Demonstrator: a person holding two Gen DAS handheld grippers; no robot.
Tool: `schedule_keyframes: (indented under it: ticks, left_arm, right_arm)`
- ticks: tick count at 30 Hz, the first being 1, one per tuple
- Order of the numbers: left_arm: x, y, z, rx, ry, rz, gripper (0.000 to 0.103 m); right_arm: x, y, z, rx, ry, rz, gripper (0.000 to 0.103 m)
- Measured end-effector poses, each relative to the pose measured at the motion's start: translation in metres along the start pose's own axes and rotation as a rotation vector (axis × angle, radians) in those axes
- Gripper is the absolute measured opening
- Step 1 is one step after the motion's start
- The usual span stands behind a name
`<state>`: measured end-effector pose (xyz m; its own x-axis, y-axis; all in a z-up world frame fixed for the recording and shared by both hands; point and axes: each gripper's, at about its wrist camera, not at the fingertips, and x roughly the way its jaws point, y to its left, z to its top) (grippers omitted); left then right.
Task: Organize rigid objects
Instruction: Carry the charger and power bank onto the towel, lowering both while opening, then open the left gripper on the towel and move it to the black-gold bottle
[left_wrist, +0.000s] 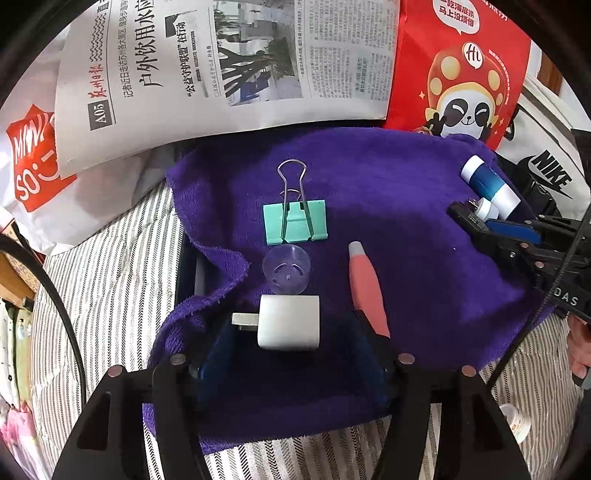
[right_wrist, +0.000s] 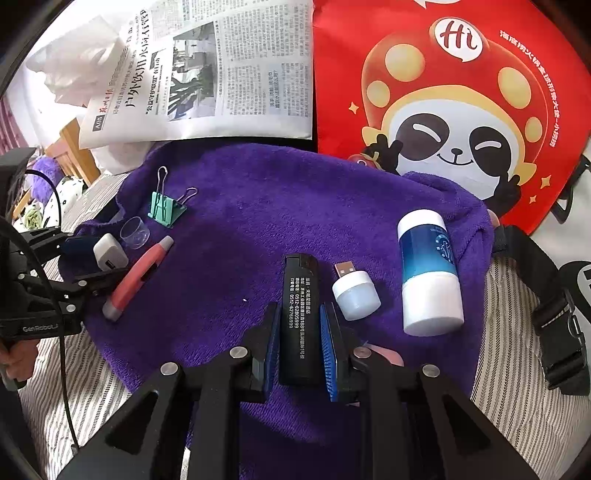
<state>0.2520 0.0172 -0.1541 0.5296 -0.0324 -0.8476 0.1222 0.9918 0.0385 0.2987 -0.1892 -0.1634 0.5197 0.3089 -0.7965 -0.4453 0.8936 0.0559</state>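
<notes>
On a purple towel (left_wrist: 388, 206) lie a green binder clip (left_wrist: 295, 223), a clear plastic cap (left_wrist: 286, 271), a red pen (left_wrist: 367, 288) and a white charger plug (left_wrist: 288, 326). My left gripper (left_wrist: 291, 354) is open around the plug, its pads apart from it. In the right wrist view my right gripper (right_wrist: 301, 325) is shut on a black lighter (right_wrist: 300, 314). A small white USB lamp (right_wrist: 355, 293) and a blue-and-white bottle (right_wrist: 430, 273) lie to its right.
A newspaper (left_wrist: 207, 66) and a red panda bag (right_wrist: 450, 96) lie behind the towel. A white Miniso bag (left_wrist: 33, 166) is at the left, a Nike bag (left_wrist: 550, 173) at the right. Striped bedding (left_wrist: 110, 288) surrounds the towel. A small white jar (left_wrist: 515, 421) lies at the near right.
</notes>
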Motion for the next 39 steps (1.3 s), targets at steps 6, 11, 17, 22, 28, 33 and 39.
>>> schedule_keyframes:
  ticks: [6, 11, 17, 22, 28, 33, 39]
  left_arm:
    - [-0.012, 0.005, -0.001, -0.014, -0.004, -0.012, 0.064]
    - [-0.033, 0.005, -0.008, -0.017, -0.022, 0.012, 0.072]
    - [-0.06, 0.017, -0.017, -0.021, -0.048, 0.007, 0.073]
    - [-0.081, 0.021, -0.036, -0.025, -0.065, -0.019, 0.075]
    - [-0.083, 0.013, -0.059, -0.047, -0.078, -0.075, 0.075]
    - [-0.086, -0.006, -0.083, -0.012, -0.098, -0.141, 0.075]
    - [-0.089, -0.042, -0.102, 0.1, -0.113, -0.2, 0.075]
  right_arm:
    - [0.004, 0.007, -0.001, -0.033, 0.003, -0.032, 0.022]
    - [0.004, 0.007, -0.003, -0.04, -0.007, -0.025, 0.022]
    - [-0.001, 0.01, -0.01, -0.057, -0.014, -0.052, 0.026]
    - [-0.011, 0.012, -0.019, -0.072, -0.014, -0.067, 0.045]
    - [-0.044, 0.012, -0.034, -0.056, -0.049, -0.103, 0.045]
    - [-0.094, 0.011, -0.054, -0.014, -0.107, -0.139, 0.045]
    - [-0.145, 0.006, -0.093, 0.077, -0.131, -0.182, 0.046]
